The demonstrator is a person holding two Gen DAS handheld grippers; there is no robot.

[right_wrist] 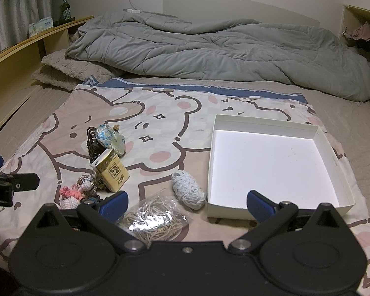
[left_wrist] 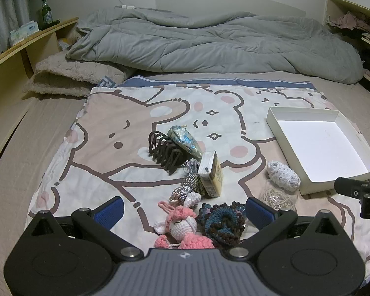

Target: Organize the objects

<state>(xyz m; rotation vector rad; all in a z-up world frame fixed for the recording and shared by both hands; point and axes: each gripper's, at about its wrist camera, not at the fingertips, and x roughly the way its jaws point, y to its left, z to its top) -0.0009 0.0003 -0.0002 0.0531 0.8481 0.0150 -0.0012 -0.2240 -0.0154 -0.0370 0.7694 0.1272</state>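
An empty white box (left_wrist: 320, 148) (right_wrist: 271, 162) lies on the bear-print cloth at the right. Left of it lie a yellow tissue pack (left_wrist: 211, 176) (right_wrist: 111, 171), a dark hair claw (left_wrist: 164, 153), a blue-patterned pouch (left_wrist: 185, 141) (right_wrist: 111, 140), a white lace roll (left_wrist: 282, 176) (right_wrist: 188, 190), a bag of rubber bands (left_wrist: 278, 197) (right_wrist: 155, 222), a pink crochet doll (left_wrist: 182, 229) and a dark crochet piece (left_wrist: 222, 224). My left gripper (left_wrist: 185, 212) is open above the doll and crochet piece. My right gripper (right_wrist: 187, 204) is open above the rubber bands.
A grey duvet (left_wrist: 209, 42) is bunched at the far end of the bed. Wooden shelves (left_wrist: 24, 49) run along the left with a green bottle (left_wrist: 46, 13); another shelf (left_wrist: 357, 19) with clothes stands at the right.
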